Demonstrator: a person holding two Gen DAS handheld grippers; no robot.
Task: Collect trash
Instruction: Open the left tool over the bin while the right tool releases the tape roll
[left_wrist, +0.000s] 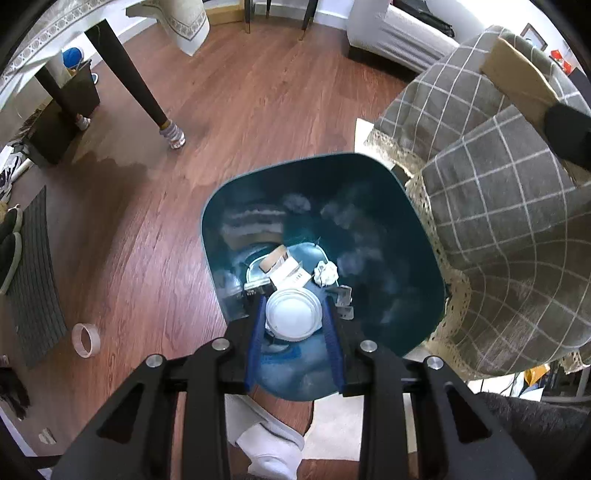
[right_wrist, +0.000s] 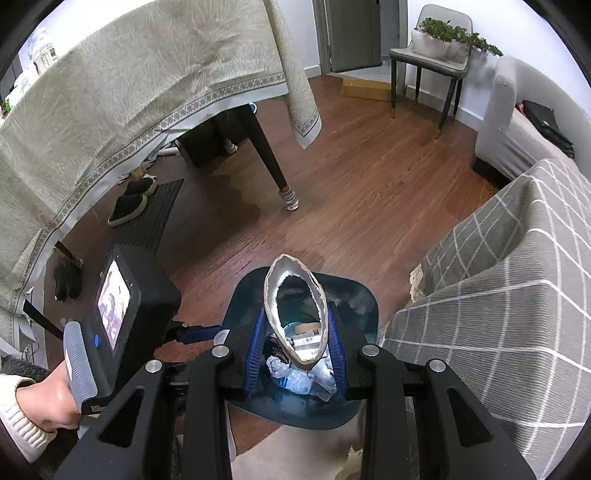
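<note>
Over the bin (left_wrist: 424, 221), lower centre of both frames: our left claw (left_wrist: 295, 314) grips a white lid (left_wrist: 293, 314), right claw (right_wrist: 297, 332) squeezes a flattened cup (right_wrist: 295, 314).

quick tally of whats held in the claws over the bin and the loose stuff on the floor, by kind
Held in claws:
white paper cup: 1
squashed tape ring: 1
Loose on floor:
tape roll: 1
dark slippers: 2
Total: 5

Both held items hang over the teal bin.
</note>
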